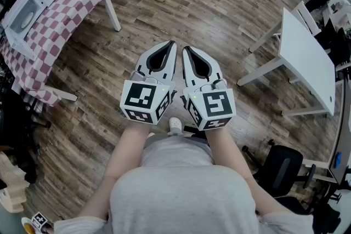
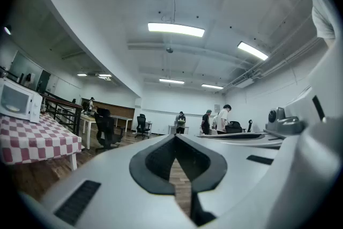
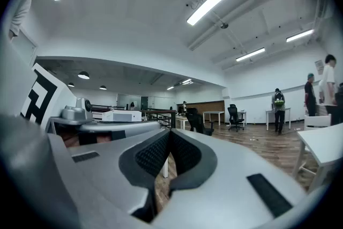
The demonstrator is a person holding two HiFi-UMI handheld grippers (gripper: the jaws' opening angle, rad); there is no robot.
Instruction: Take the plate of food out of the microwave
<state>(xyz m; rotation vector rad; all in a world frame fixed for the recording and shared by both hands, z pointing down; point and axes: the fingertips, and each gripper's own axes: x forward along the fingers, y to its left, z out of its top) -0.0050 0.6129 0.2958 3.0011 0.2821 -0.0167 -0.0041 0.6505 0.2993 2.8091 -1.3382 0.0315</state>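
The white microwave [image 1: 24,13] stands on a red-and-white checkered table [image 1: 66,8] at the far left, its door closed; no plate of food shows. It also appears small at the left of the left gripper view, microwave [image 2: 19,102], and far off in the right gripper view, microwave [image 3: 122,115]. I hold both grippers side by side in front of my body, over the wooden floor and well away from the table. My left gripper [image 1: 171,44] is shut on nothing. My right gripper [image 1: 186,49] is shut too, its tips meeting with nothing between them.
A white desk [image 1: 307,57] stands to the right, with a black office chair [image 1: 279,170] near my right side. Several people stand at desks far across the room [image 2: 214,118]. A black railing [image 2: 61,112] runs behind the checkered table.
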